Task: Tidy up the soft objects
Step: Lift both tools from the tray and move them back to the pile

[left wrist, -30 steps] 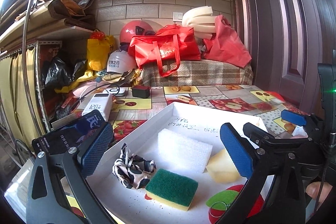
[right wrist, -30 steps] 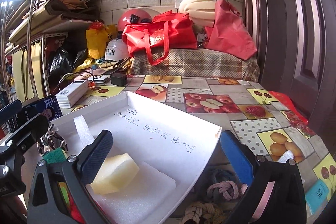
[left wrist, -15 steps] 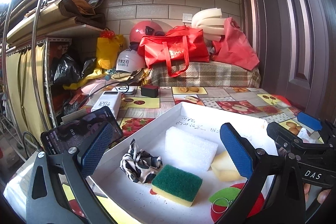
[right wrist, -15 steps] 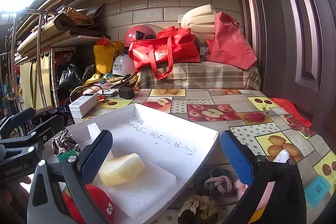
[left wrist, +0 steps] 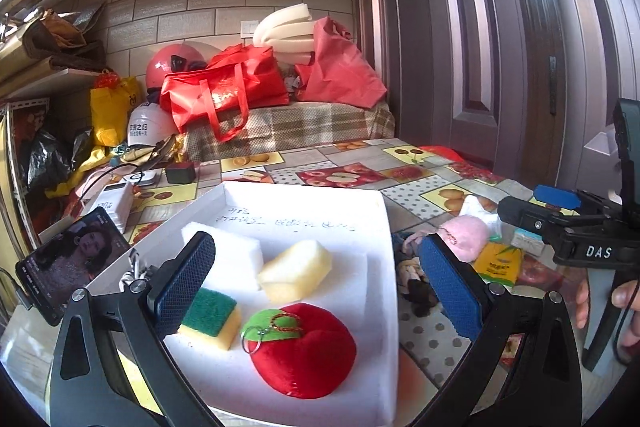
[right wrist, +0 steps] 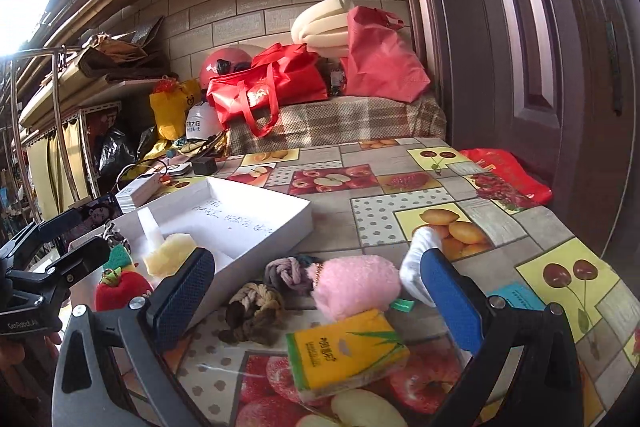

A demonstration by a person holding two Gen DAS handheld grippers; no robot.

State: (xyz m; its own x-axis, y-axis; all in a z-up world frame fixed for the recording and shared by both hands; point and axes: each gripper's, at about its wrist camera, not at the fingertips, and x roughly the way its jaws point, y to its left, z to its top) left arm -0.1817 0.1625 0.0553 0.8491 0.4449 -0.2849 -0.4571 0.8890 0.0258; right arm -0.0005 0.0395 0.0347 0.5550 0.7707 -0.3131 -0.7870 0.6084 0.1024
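Note:
A white tray [left wrist: 360, 203] holds a red plush apple [left wrist: 306, 351], a green-and-yellow sponge [left wrist: 210, 317], a yellow foam block [left wrist: 296, 269] and a white foam slab [left wrist: 240, 251]. My left gripper [left wrist: 316, 283] hovers open above them, empty. On the tablecloth right of the tray [right wrist: 280, 227] lie a pink fluffy pouch [right wrist: 356, 287], a knotted brown rope [right wrist: 252, 315], a knotted purple-grey cord [right wrist: 288, 273], a yellow tissue pack [right wrist: 346, 351] and a white sock [right wrist: 416, 267]. My right gripper [right wrist: 316, 291] is open over this pile, holding nothing.
A phone [left wrist: 72, 259] leans at the tray's left edge, near a white power bank [left wrist: 114, 203]. Red bags [right wrist: 272, 83], helmets and a foam roll crowd the back wall. A dark door [right wrist: 540, 47] stands on the right. A red plastic bag [right wrist: 508, 175] lies at the table's right edge.
Both grippers have swung to the right. The left view now centres on the plush apple and the tray's right side. The right view now looks down on the pile beside the tray.

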